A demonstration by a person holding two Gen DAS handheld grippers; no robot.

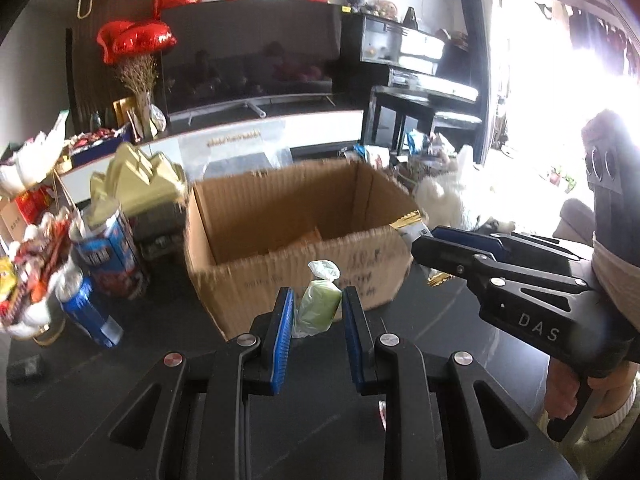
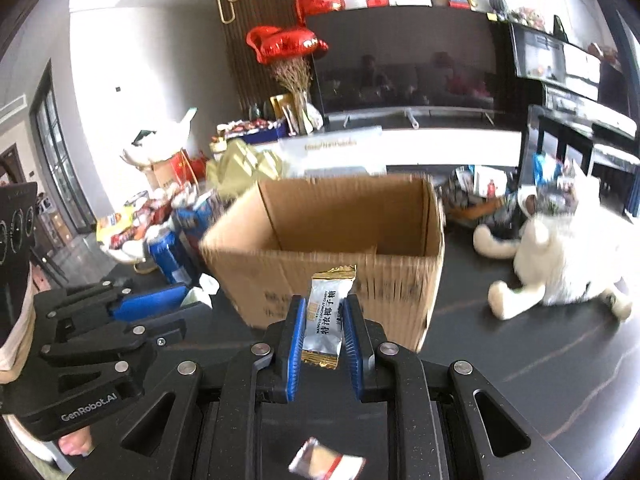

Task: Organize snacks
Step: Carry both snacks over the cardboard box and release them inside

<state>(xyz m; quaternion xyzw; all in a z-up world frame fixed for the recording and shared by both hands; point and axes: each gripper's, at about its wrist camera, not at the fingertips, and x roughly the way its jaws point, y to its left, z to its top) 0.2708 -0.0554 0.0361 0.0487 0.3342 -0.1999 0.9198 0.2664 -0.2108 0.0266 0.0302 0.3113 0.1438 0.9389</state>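
- left gripper (image 1: 316, 308) is pinching a green wrapped snack (image 1: 319, 304), right in front of the cardboard box (image 1: 296, 236)
- right gripper (image 2: 323, 320) is clamped on a silver coconut candy (image 2: 325, 316) by the box's near wall
- another silver packet (image 2: 326, 462) lies on the dark table (image 2: 520, 360), near edge

dark table (image 2: 520, 352) | cardboard box (image 2: 340, 272), blue cans (image 1: 108, 252) (upright), cat (image 2: 560, 256)

A green snack in clear wrap (image 1: 318, 304) and a silver, gold-edged candy packet (image 2: 325, 316) stood upright before an open cardboard box (image 1: 296, 240)
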